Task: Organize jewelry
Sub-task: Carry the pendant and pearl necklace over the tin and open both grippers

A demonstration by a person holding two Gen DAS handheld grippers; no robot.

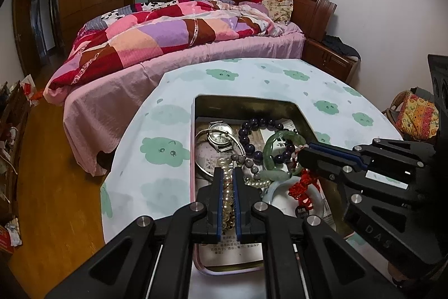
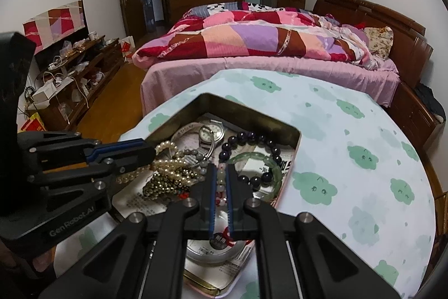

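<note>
- Bedroom with a pink bed (image 1: 173, 58) behind; a bench (image 1: 156, 131) under a cloud-print cloth carries the work.
- Toward the bench's near edge sits an open tin (image 1: 252, 105) with all the jewelry heaped inside.
- Within the tin: a green bangle (image 2: 275, 171) toward its right side, a dark bead bracelet (image 2: 252, 139) crossing it, a watch (image 1: 219, 135) at the far left corner, and a tangled pearl necklace (image 2: 165, 173) at the left.
- Left gripper (image 1: 228, 173) has its fingers nearly together, clamped on the pearl necklace.
- Right gripper (image 2: 221, 173) has its fingers pressed on a pale bead string (image 2: 221, 175) with a red knot (image 1: 303, 184).
- Both strands look snarled together, so I judge a slow, steady pull apart best, each grip kept firm and low over the tin, watching that the bangle and bracelet are not dragged along.
</note>
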